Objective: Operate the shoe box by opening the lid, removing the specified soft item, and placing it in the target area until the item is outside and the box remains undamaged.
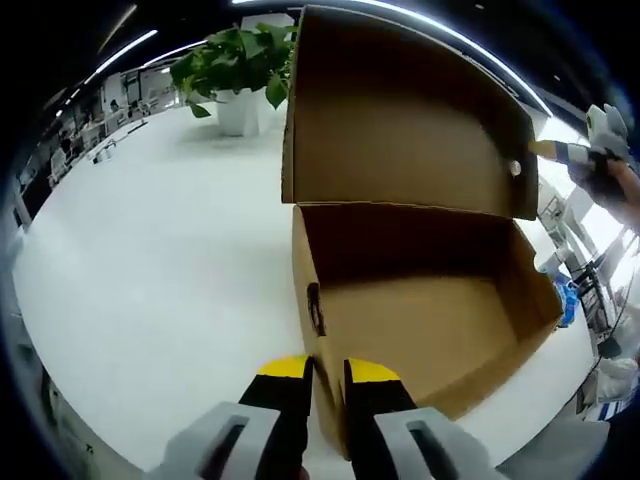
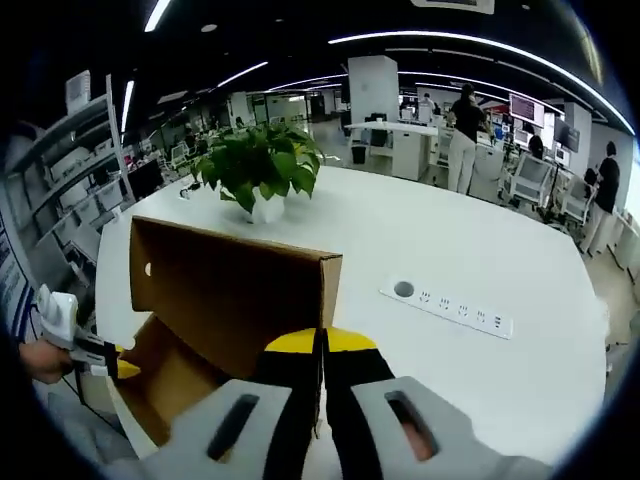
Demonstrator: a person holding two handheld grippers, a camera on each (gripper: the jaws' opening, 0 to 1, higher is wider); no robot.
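The shoe box (image 1: pixel 420 320) sits open on the white tabletop (image 1: pixel 150 270), lid (image 1: pixel 400 120) raised upright. The left gripper (image 1: pixel 328 375) has its jaws pinched on the box's near corner wall. The right gripper (image 2: pixel 322 345) has its jaws nearly closed on the lid's corner edge. A potted plant (image 2: pixel 262 165) stands beyond the jaws

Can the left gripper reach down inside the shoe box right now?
Probably not just yet. The lid stands open, so the way into the shoe box is free, but the jaws of the left gripper seem clamped on its near wall and must let go first.
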